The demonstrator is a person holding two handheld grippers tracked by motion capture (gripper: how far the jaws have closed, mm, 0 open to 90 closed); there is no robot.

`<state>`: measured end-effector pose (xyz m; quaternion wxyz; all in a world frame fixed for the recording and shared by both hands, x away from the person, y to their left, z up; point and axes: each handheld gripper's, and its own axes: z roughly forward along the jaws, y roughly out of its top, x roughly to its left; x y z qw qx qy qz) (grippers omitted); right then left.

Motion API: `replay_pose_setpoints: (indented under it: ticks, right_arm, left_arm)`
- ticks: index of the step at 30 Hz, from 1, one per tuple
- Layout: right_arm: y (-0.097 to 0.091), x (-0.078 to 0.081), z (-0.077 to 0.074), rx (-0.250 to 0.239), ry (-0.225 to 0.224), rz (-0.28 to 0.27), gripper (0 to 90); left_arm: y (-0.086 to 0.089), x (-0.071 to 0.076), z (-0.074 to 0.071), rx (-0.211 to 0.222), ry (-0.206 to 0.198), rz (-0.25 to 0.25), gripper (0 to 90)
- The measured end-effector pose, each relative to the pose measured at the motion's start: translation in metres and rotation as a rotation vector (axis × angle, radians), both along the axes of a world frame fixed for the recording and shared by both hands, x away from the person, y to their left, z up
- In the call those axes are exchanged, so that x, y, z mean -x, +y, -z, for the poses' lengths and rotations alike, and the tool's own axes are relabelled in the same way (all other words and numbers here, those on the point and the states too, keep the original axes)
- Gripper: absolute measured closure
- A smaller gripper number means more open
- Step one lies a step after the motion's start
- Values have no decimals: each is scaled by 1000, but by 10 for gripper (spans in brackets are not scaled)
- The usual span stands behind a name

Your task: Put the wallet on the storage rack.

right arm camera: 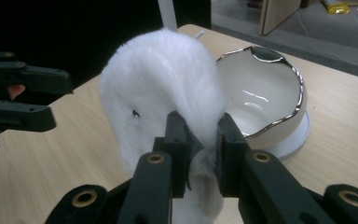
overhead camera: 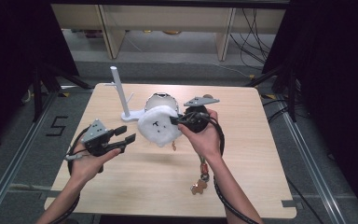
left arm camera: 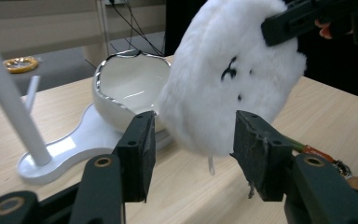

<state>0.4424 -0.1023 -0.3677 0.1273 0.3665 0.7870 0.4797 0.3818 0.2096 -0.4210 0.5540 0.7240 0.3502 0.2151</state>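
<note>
Nearest the person, at the front of the wooden table [overhead camera: 242, 186], a small brown charm [overhead camera: 197, 187] lies on the end of a strap running up toward the right hand. A little farther in, on the left, the left gripper [overhead camera: 127, 135] hovers above the table with its jaws parted and nothing between them; in the left gripper view the white plush [left arm camera: 228, 79] sits just beyond its pads [left arm camera: 140, 144], clear of them. Right of it, mid-table, the right gripper [overhead camera: 176, 120] has its jaws clamped tight on an edge of the white plush, pinching the fur between the pads, as the right gripper view shows. The plush, with its small stitched face, is held up off the table, right in front of the bowl. Just behind it sits a white eggshell-shaped bowl [overhead camera: 161, 99] with a silvery jagged rim, on a white base [overhead camera: 133, 116]. A white post [overhead camera: 119, 91] rises from that base at far left.
</note>
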Motion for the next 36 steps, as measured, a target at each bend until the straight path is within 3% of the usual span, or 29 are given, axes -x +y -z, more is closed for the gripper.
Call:
replay_pose_setpoints:
  ticks: [6,8,11,16,20,28,36]
  right_arm:
    - [-1,-6,-6,-2,6,13,789]
    - [-1,-9,-8,6,-6,15,789]
    - [-1,-12,-11,12,-10,17,789]
    - [-2,-19,-16,26,-20,36,789]
    - [-3,-23,-19,44,-25,31,789]
    - [0,-34,-33,31,-31,39,789]
    - [5,-47,-41,38,-50,38,789]
  left_arm:
    - [15,17,22,-19,20,-39,410]
    - [19,22,31,-47,31,-64,390]
    - [24,26,43,-72,41,-94,369]
    - [33,28,58,-71,54,-146,341]
    - [35,28,60,-74,58,-158,340]
    - [36,27,60,-59,37,-161,340]
    - [36,26,63,-61,44,-159,340]
